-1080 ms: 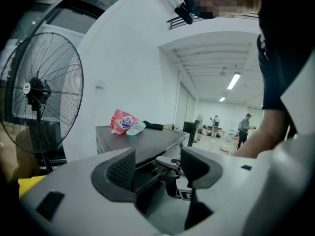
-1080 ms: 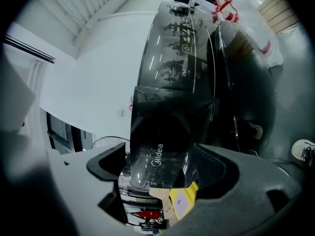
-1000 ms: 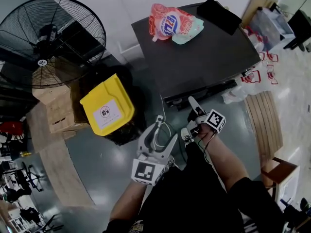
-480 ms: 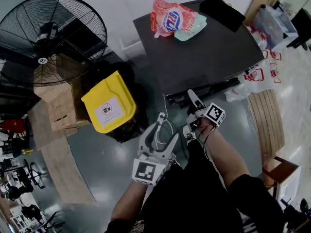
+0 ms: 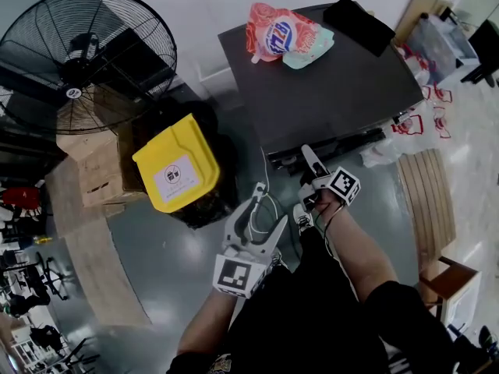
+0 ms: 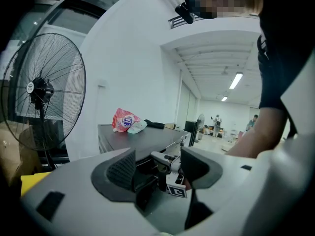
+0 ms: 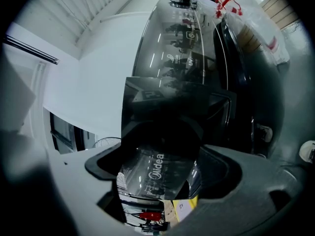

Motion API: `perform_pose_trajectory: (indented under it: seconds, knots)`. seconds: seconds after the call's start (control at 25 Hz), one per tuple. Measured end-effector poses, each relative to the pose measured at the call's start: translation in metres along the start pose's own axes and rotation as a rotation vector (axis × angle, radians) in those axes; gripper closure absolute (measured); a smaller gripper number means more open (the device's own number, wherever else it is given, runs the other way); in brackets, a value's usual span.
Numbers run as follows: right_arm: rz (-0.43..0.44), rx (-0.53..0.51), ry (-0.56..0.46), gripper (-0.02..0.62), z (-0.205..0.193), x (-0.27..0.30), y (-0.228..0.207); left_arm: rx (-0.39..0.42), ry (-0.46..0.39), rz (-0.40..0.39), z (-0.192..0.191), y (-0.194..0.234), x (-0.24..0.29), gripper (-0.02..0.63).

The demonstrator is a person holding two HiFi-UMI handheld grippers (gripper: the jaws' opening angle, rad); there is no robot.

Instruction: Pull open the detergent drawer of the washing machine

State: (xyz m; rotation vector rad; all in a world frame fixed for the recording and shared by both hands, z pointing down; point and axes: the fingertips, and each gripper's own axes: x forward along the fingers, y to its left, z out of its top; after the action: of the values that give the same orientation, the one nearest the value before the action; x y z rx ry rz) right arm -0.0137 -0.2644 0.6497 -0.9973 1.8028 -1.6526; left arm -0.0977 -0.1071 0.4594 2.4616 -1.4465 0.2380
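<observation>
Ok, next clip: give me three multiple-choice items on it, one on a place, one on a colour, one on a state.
1. Where does the red bag lie?
A. on the washer top
B. on the floor
C. in a claw

2. What colour is the bin lid?
A. blue
B. yellow
C. green

3. How is the left claw?
A. shut on a cable
B. shut on a cloth
C. open and empty

Key:
1 A: the bag rests on the dark top, near its back edge.
2 B: the lid beside the washer is plainly yellow.
3 C: its jaws stand apart with nothing gripped between them.
</observation>
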Motion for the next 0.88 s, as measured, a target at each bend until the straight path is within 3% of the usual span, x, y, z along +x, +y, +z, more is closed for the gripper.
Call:
perform_pose_trajectory:
  seconds: [0.36,0.88]
  knots:
    - [-0.035,0.010,0.015,0.124,-0.011,-0.027,-0.003,0.006,0.001,-0.011,0.001,-0.010,-0.007,0.344]
    - [-0.038,0.005,-0.027,0.124,-0.020,-0.084,-0.013,0.021,0.007,-0.097,-0.010,-0.036,-0.020,0.344]
